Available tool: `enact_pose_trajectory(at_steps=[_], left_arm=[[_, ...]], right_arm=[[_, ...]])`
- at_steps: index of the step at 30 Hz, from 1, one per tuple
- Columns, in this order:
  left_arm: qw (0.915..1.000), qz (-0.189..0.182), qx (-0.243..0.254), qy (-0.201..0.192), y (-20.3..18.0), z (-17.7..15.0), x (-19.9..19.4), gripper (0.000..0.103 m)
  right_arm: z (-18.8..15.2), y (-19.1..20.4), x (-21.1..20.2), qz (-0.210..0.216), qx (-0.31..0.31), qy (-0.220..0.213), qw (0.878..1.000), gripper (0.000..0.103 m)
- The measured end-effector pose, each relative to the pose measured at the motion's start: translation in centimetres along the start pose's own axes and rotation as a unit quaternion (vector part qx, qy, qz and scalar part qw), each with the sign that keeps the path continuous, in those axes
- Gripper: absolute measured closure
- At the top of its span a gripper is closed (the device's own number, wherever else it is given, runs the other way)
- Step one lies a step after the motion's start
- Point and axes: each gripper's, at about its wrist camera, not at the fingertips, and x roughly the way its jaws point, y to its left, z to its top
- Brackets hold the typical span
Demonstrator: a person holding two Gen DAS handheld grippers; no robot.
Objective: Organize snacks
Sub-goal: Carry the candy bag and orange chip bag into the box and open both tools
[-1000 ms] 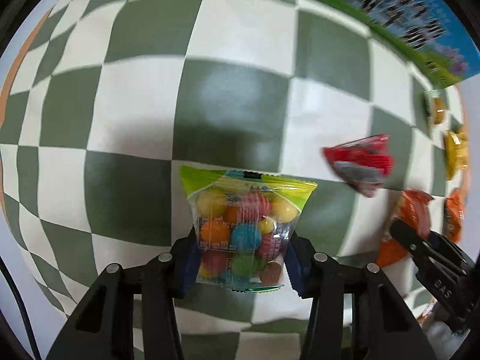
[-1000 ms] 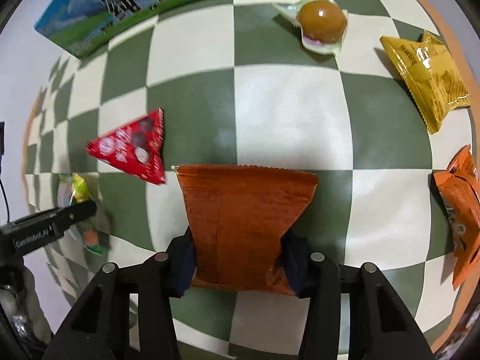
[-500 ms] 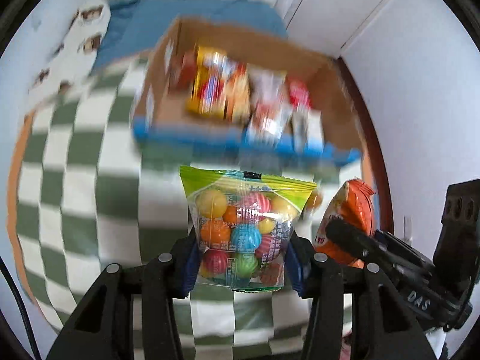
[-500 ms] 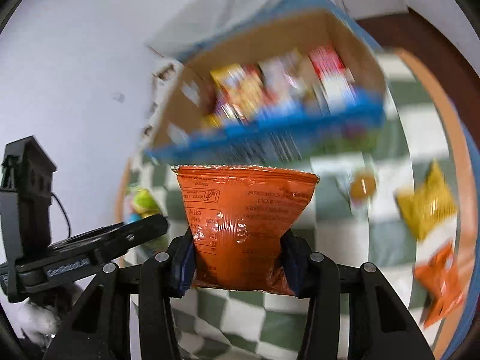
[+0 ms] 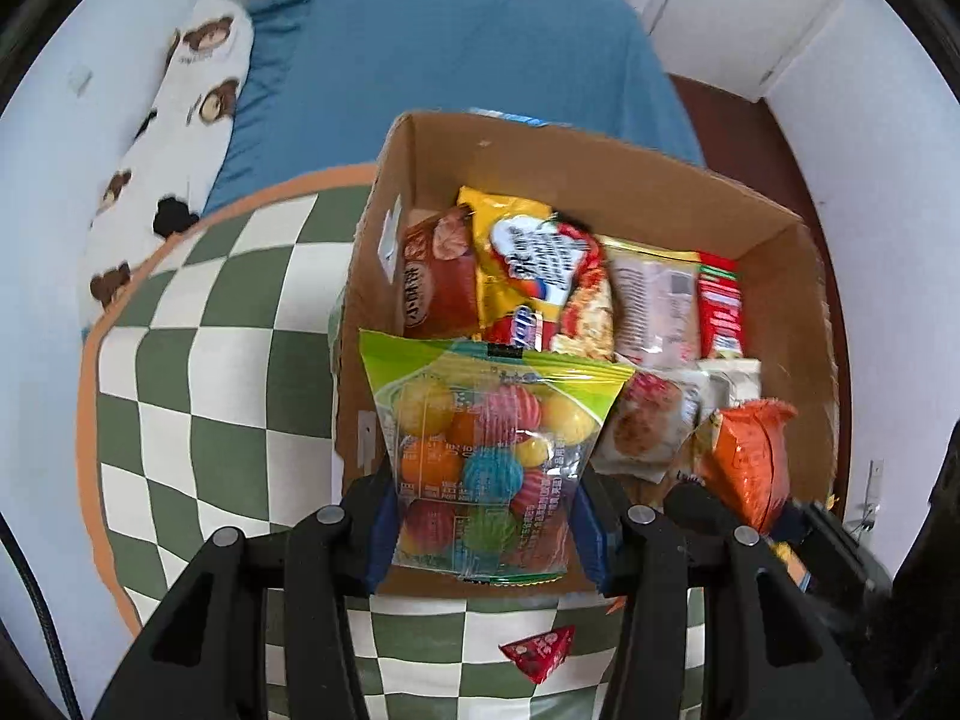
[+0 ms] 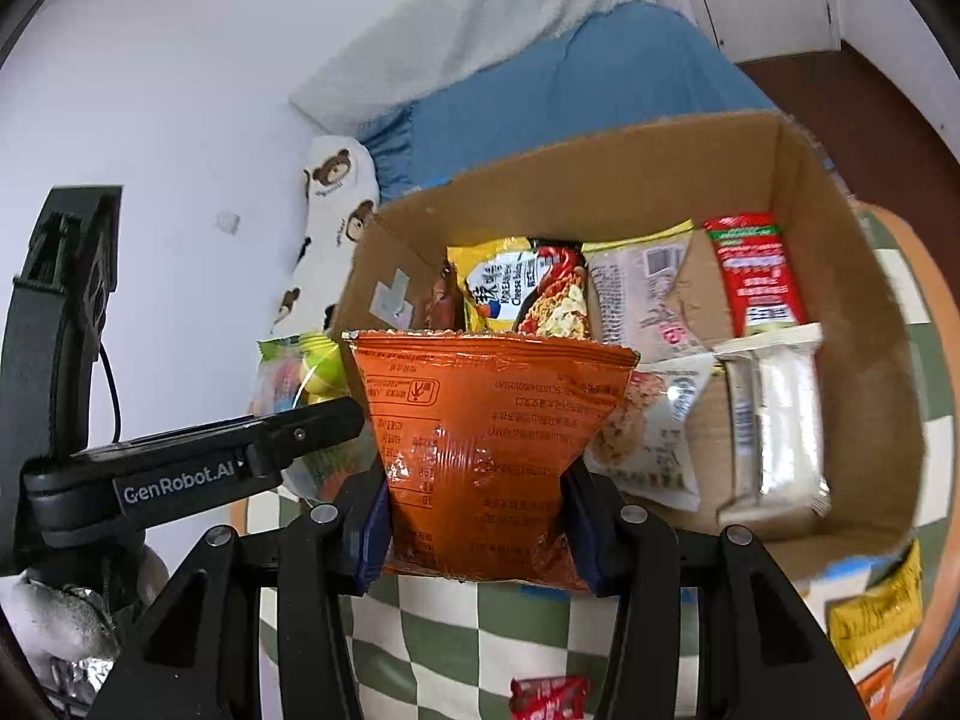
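My left gripper (image 5: 486,534) is shut on a clear bag of coloured gum balls (image 5: 489,456) with a green top, held over the near left part of an open cardboard box (image 5: 774,294). My right gripper (image 6: 474,531) is shut on an orange snack packet (image 6: 480,450), held at the box's near edge (image 6: 870,324). The box holds several snack packs, among them a yellow noodle pack (image 5: 534,258) and a red packet (image 6: 756,270). Each gripper shows in the other's view: the orange packet (image 5: 744,456) to the right, the gum bag (image 6: 300,372) to the left.
The box stands on a round table with a green and white checked cloth (image 5: 198,360). A red triangular packet (image 5: 540,651) lies on the cloth below the box, and a yellow packet (image 6: 876,618) lies at the right. A blue bed (image 5: 456,60) and a bear pillow (image 5: 180,120) lie behind.
Both grippers have lifted off the table with their packets and tilted up to face the box; they now hold the packets over its near edge, closer than half a second ago.
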Motion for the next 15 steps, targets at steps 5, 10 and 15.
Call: enact_pose_trajectory(at_steps=[5, 10, 15], left_arm=[[0.9994, 0.002, -0.008, 0.032, 0.7, 0.8, 2.4, 0.057], [0.9983, -0.004, -0.020, 0.055, 1.2, 1.1, 3.8, 0.049], [0.9989, -0.006, -0.018, 0.042, 1.2, 1.1, 3.4, 0.040]], right_arm=[[0.4, -0.3, 2.9, 0.005, 0.015, 0.022, 1.000, 0.052], [0.4, -0.3, 5.3, -0.002, 0.010, 0.062, 0.998, 0.007], [0.1, -0.4, 6.4, -0.040, -0.011, 0.082, 0.996, 0.007]])
